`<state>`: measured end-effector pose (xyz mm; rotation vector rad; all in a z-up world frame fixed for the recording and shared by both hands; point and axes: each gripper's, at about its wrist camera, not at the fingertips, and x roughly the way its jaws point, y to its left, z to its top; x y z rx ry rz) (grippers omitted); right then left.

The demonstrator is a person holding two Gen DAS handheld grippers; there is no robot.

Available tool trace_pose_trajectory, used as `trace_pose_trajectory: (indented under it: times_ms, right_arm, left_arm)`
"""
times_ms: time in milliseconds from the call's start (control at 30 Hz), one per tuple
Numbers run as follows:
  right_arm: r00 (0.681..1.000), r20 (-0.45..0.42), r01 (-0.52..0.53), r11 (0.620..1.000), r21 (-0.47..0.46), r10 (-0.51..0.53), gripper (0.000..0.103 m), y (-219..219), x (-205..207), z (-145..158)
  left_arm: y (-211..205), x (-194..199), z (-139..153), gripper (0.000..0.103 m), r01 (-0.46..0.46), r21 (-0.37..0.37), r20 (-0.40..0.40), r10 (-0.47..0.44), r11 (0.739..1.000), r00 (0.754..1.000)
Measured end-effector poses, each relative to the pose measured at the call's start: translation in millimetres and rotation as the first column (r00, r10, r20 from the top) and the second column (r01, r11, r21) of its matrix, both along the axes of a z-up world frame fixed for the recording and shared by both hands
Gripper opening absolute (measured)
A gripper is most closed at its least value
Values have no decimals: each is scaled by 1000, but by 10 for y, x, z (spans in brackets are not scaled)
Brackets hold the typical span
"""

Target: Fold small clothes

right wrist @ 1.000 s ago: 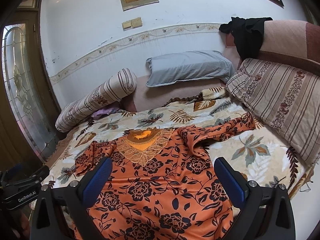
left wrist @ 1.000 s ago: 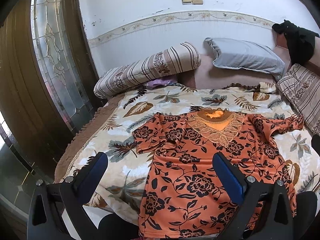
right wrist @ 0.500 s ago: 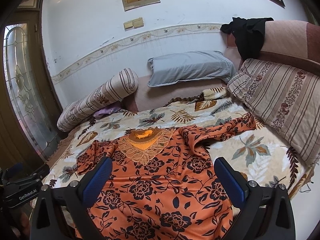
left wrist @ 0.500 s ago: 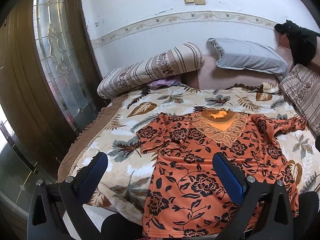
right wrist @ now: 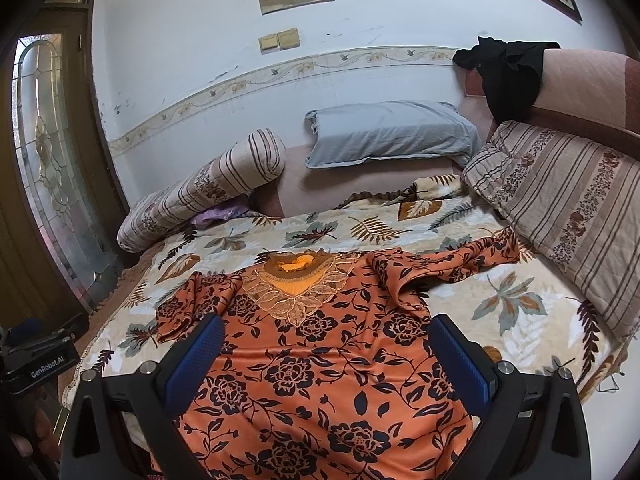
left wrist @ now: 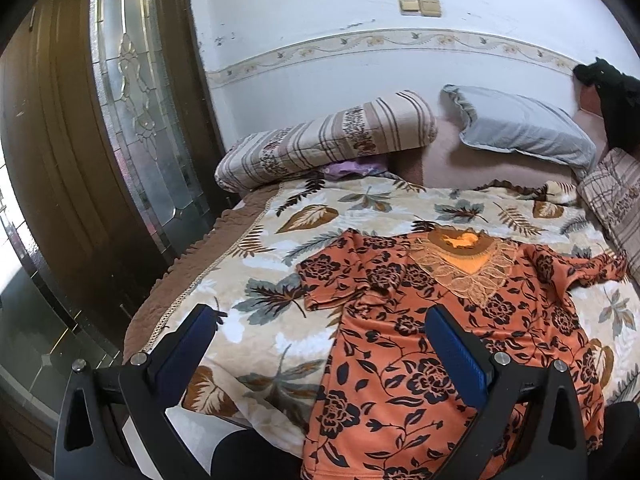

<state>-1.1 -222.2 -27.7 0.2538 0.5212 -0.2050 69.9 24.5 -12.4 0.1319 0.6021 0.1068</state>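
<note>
An orange blouse with black flowers [left wrist: 432, 344] [right wrist: 320, 360] lies front up on the leaf-print blanket [left wrist: 272, 280] [right wrist: 500, 312], its lace collar away from me. Its left sleeve is bunched; its right sleeve stretches toward the striped cushion. My left gripper [left wrist: 320, 354] hangs open above the blouse's left edge and the bare blanket, touching nothing. My right gripper [right wrist: 326, 360] hangs open above the blouse's middle, nothing between its blue pads [right wrist: 460, 360]. The left gripper's body [right wrist: 36, 360] shows at the right wrist view's left edge.
A striped bolster [left wrist: 320, 140] and a grey pillow [left wrist: 520, 128] lie against the far wall. A large striped cushion [right wrist: 560, 208] borders the bed's right side, black cloth [right wrist: 508, 72] draped above it. A wooden door with a glass pane [left wrist: 140, 100] stands left.
The left gripper has drifted left, so the blouse sits further right in its view. The right gripper has barely moved. Both have stayed open; the blouse has not moved.
</note>
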Motion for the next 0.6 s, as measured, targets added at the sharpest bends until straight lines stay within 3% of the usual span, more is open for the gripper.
trace_pose_trajectory:
  times_ms: [600]
  right_arm:
    - [1000, -5, -25, 1000, 0, 25, 103, 65, 44, -19]
  left_arm:
    - [159, 37, 0, 103, -46, -4, 12, 46, 999, 999]
